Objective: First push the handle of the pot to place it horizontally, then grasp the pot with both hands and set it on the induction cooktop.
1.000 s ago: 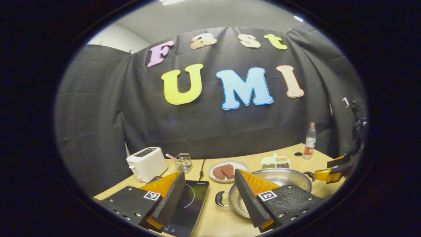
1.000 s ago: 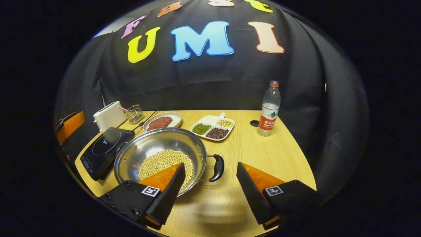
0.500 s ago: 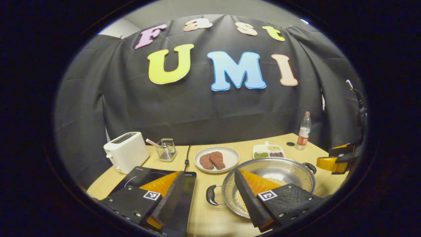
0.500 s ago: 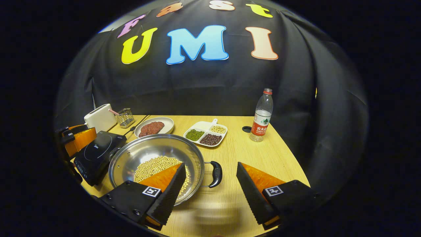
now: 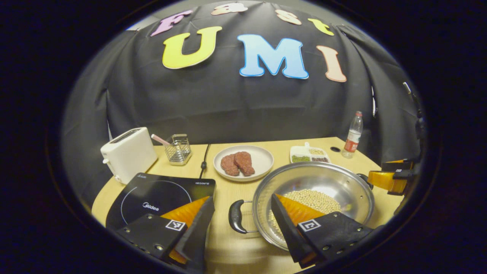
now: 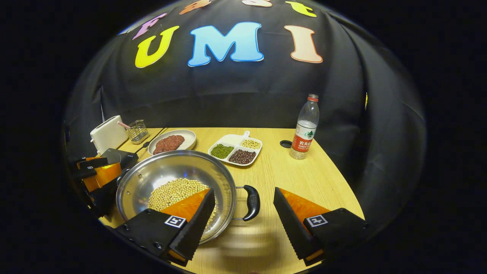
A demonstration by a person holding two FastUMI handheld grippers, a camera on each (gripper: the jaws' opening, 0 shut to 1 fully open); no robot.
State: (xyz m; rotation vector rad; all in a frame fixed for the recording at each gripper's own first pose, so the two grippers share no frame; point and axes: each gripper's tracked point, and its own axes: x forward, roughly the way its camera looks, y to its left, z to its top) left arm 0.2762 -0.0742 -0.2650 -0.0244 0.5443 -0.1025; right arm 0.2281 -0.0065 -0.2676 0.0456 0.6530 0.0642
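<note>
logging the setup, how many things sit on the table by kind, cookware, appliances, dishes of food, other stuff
cookware: 1, the pot
appliances: 2, induction cooktop, toaster
dishes of food: 2, plate of meat, divided tray of beans
other: 2, water bottle, wire holder
total: 7

the steel pot (image 5: pixel 335 182) with pale beans is sitting on the table, its black handles pointing sideways: one lying between the left gripper (image 5: pixel 241 224)'s spread fingers, the other between the right gripper (image 6: pixel 243 217)'s. the black cooktop (image 5: pixel 159 196) is lying flat beyond the left gripper's left finger.
</note>
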